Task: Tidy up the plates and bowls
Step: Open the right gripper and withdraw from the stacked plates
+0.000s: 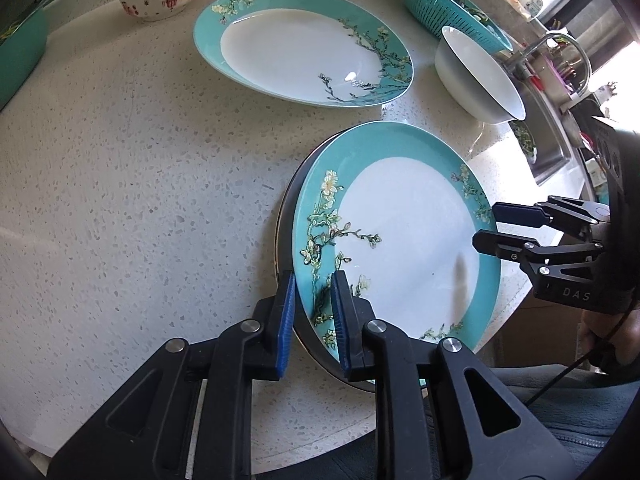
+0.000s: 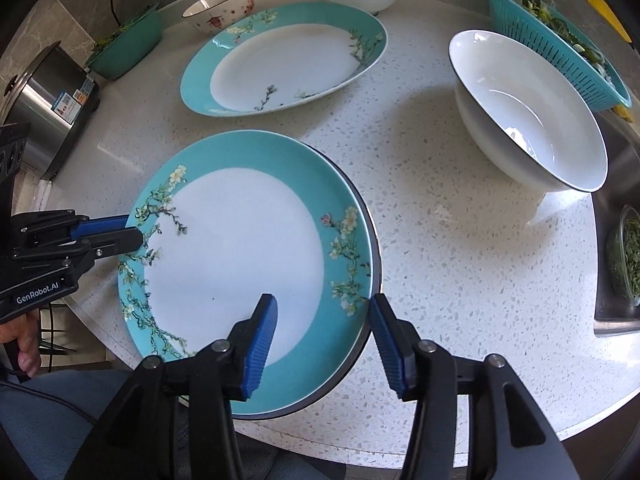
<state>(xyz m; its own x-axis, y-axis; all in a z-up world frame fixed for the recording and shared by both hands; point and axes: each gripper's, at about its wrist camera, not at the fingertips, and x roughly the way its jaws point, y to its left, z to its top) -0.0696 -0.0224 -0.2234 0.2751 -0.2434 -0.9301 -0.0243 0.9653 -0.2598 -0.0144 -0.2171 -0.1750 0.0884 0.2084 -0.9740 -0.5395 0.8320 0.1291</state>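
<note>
Blue pads of the left gripper [image 1: 313, 312] clamp the near plate [image 1: 400, 240], already stacked on a dark-rimmed one; the right gripper [image 2: 322, 336] stands apart, astride its edge. Unsorted: far plate [image 2: 288, 60], three bowls. Speckled round counter [image 1: 140, 200], sink [image 1: 552, 148] beside.
</note>
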